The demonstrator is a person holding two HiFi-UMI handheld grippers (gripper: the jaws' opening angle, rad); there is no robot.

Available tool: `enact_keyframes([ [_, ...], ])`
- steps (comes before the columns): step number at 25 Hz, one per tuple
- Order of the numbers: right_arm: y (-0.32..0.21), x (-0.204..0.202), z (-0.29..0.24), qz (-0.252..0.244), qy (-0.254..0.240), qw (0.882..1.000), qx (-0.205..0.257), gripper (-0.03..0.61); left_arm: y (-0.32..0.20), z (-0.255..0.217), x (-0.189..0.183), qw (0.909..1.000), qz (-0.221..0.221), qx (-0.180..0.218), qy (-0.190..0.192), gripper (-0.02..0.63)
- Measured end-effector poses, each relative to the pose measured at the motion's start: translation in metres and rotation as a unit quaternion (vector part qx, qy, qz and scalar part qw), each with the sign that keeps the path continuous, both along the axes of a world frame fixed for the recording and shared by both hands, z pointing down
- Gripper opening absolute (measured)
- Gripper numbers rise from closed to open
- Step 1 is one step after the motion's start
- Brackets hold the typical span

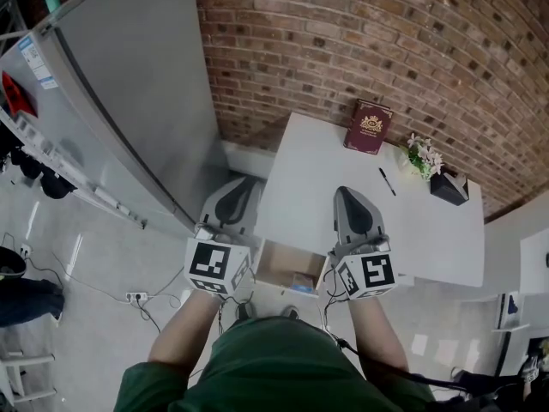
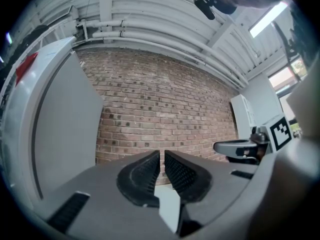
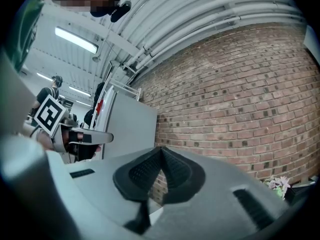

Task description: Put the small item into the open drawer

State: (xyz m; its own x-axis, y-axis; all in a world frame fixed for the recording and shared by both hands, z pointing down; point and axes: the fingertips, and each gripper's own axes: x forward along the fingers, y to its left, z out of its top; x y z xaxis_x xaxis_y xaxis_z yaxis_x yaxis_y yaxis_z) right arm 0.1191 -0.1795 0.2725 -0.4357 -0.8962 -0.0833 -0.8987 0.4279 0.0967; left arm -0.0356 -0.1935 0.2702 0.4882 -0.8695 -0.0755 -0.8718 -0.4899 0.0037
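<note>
An open drawer juts from the front edge of the white table, and a small blue thing lies in its right part. A black pen lies further back on the tabletop. My left gripper hovers off the table's left edge, above and left of the drawer. Its jaws are drawn together to a thin slit with nothing in it. My right gripper hangs over the table just right of the drawer, shut and empty. Both point at the brick wall.
A dark red book, a small bunch of flowers and a dark box stand along the table's back by the brick wall. A tall grey cabinet stands to the left. Cables lie on the floor.
</note>
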Motion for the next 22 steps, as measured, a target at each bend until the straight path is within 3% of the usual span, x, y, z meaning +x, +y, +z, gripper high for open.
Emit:
enact_keyframes([
  [22, -0.005, -0.034, 0.002, 0.028, 0.005, 1.000, -0.001, 0.002, -0.010, 0.006, -0.034, 0.9996, 0.027, -0.003, 0.003, 0.028],
])
